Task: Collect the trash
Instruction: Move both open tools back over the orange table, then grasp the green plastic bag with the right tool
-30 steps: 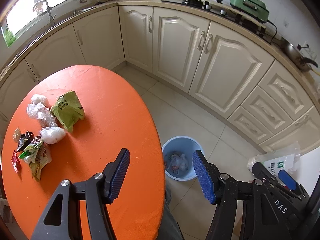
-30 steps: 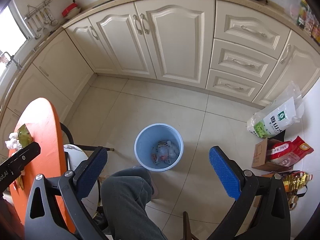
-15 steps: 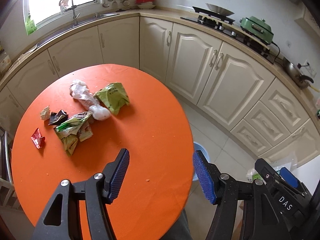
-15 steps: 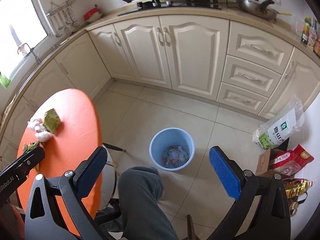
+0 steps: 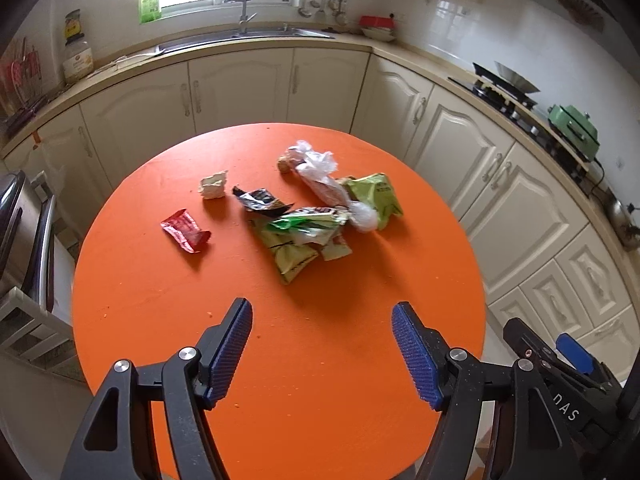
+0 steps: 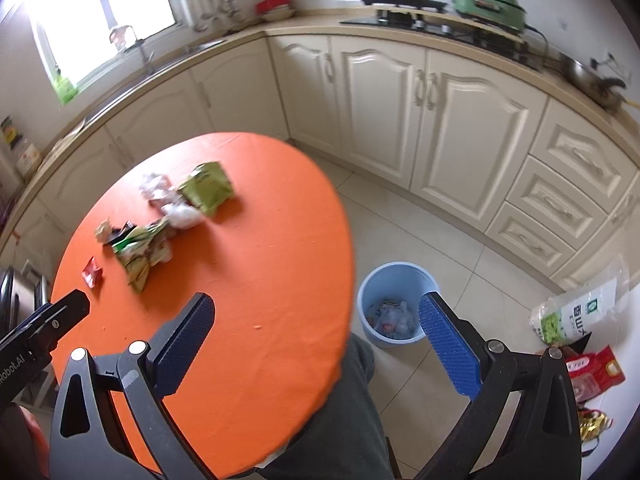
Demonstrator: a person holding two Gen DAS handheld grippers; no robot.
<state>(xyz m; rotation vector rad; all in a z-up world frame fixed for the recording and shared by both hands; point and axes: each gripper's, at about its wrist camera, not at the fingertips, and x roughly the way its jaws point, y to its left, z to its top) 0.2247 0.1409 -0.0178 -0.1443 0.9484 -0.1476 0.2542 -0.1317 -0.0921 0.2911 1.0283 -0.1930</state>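
Several pieces of trash lie on the round orange table (image 5: 320, 360): a red wrapper (image 5: 185, 230), a crumpled white paper (image 5: 213, 185), a black wrapper (image 5: 258, 199), green snack bags (image 5: 298, 236), a clear plastic bag (image 5: 324, 176) and a green packet (image 5: 376, 194). My left gripper (image 5: 322, 346) is open and empty above the near part of the table. My right gripper (image 6: 316, 342) is open and empty over the table's right edge. A blue bin (image 6: 394, 304) with trash inside stands on the floor right of the table.
Cream kitchen cabinets (image 6: 440, 112) curve around the room. A sink (image 5: 240, 36) is under the window and a stove (image 6: 404, 8) is on the counter. Bags and boxes (image 6: 576, 320) lie on the floor at right. A person's leg (image 6: 340, 420) is below the table edge.
Both grippers swung left and up, from facing the floor and bin toward the table. The trash pile now sits centred ahead of the left gripper. Both stayed open.
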